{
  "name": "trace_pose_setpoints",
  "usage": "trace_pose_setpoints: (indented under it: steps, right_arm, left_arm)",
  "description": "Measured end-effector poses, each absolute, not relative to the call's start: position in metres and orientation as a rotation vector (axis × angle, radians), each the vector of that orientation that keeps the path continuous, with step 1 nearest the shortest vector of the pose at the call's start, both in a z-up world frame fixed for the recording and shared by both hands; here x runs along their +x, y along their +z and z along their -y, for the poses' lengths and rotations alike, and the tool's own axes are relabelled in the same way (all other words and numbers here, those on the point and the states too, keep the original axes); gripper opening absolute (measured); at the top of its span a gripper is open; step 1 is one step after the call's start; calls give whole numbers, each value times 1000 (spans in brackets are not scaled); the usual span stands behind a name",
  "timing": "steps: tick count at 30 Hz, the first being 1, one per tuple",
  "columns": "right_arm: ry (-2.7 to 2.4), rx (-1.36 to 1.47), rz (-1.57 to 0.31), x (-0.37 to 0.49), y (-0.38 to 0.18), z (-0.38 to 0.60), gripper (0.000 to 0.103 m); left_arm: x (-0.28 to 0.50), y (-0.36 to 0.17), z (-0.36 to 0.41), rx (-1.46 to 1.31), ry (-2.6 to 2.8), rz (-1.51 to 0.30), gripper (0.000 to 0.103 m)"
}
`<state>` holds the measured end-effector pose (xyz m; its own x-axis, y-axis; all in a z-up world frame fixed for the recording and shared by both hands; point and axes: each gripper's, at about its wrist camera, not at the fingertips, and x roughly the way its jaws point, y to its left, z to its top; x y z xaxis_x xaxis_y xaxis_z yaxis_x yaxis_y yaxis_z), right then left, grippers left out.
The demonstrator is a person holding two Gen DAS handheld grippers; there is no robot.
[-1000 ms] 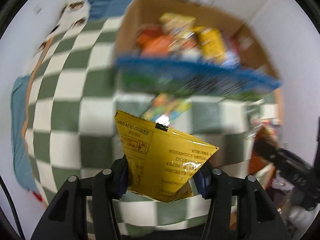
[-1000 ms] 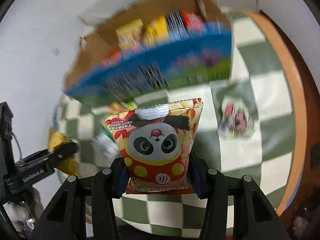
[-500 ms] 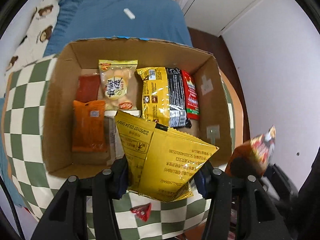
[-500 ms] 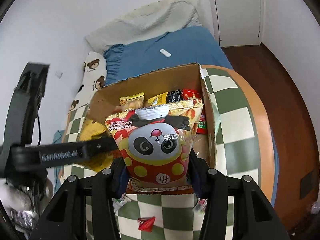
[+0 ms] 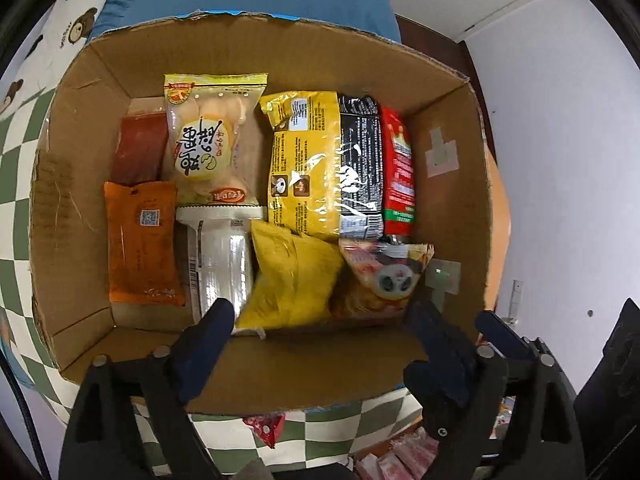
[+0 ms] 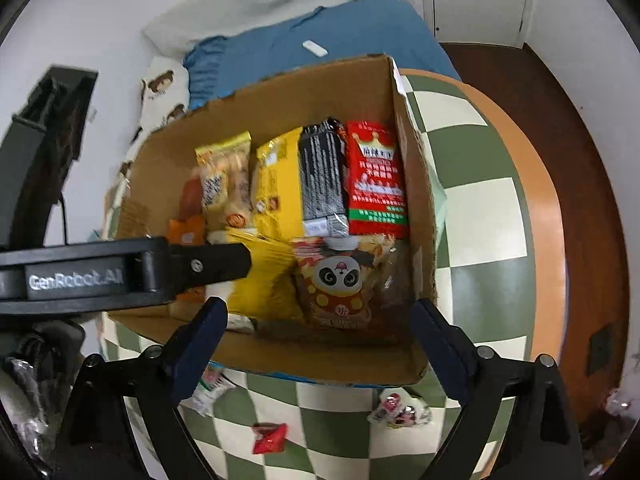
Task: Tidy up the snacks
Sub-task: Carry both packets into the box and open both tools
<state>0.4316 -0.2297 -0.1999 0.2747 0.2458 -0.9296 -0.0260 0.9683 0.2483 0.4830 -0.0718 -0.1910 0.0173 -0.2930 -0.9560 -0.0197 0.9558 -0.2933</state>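
- Looking down from the left wrist, the cardboard box [image 5: 452, 168] is holding many snacks already. The yellow bag [image 5: 292, 280] and the panda bag [image 5: 384, 276] are lying side by side near the front wall.
- The left gripper [image 5: 320, 340] is hanging over that front wall. Its jaws have just been opening, and now they are standing wide apart with nothing pinched between them. The yellow bag is lying just past the fingertips, down in the box.
- Looking from the right wrist, the right gripper [image 6: 320, 328] is also wide apart and gripping nothing, its jaws having just been opening too. The panda bag [image 6: 336, 284] is sitting in the box just ahead of it, beside the yellow bag [image 6: 268, 280].
- A few small snacks are waiting on the checked tablecloth [image 6: 488, 208] outside the box: a red packet [image 6: 270, 438] and a little white bag [image 6: 396, 408]. So the job is looking partly done, with these probably needing to go in.
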Motion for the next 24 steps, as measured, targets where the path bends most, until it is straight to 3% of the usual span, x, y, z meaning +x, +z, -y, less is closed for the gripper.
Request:
trace_pose_setpoints:
  steps: [11, 24]
  right_arm:
    - [138, 143, -1316, 433, -205, 222, 96]
    - [88, 123, -1231, 414, -187, 221, 96]
  left_arm:
    - [473, -190, 63, -78, -83, -1473, 91]
    - [443, -173, 33, -38, -15, -1359, 91]
